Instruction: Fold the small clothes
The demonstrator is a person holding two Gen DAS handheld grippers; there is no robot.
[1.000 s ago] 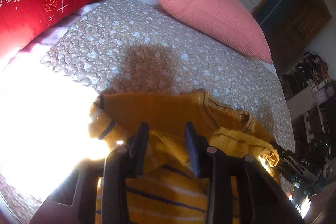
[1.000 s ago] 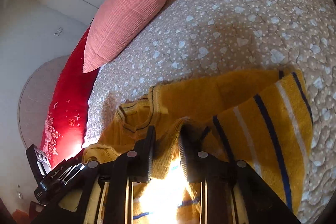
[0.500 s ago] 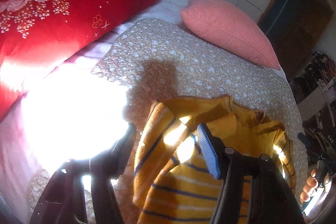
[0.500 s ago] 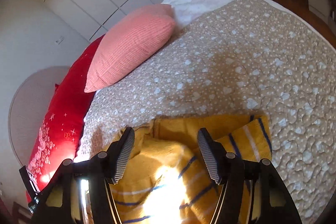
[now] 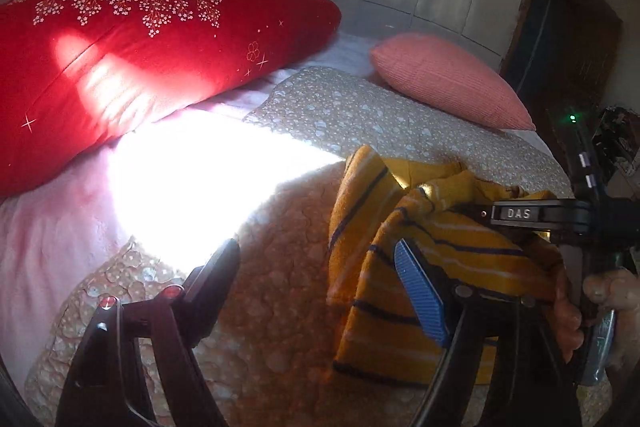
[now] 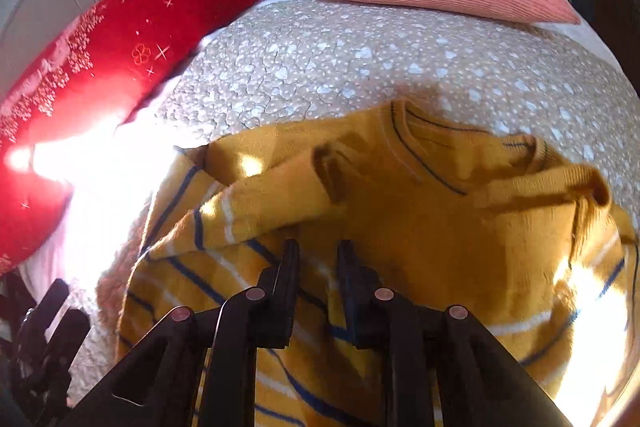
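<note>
A small yellow sweater with blue and white stripes (image 6: 400, 211) lies partly folded on the spotted quilt (image 6: 340, 55), one sleeve laid across its body. My right gripper (image 6: 318, 251) hovers low over the sweater's middle; its fingers stand close together with a narrow gap, and I cannot tell whether they pinch fabric. In the left wrist view the sweater (image 5: 404, 239) lies to the right. My left gripper (image 5: 316, 259) is wide open and empty above the quilt, left of the sweater. The right gripper's body (image 5: 560, 215) and the hand holding it show at the right.
A red embroidered pillow (image 5: 140, 55) and a pink ribbed pillow (image 5: 444, 79) lie at the head of the bed. A bright sun patch (image 5: 192, 179) washes out the pink sheet. A dark doorway and shelves stand at the far right.
Both grippers let go of the sweater. The left gripper then drew back to the left, open. The right gripper's fingers closed again and moved over the sweater's body.
</note>
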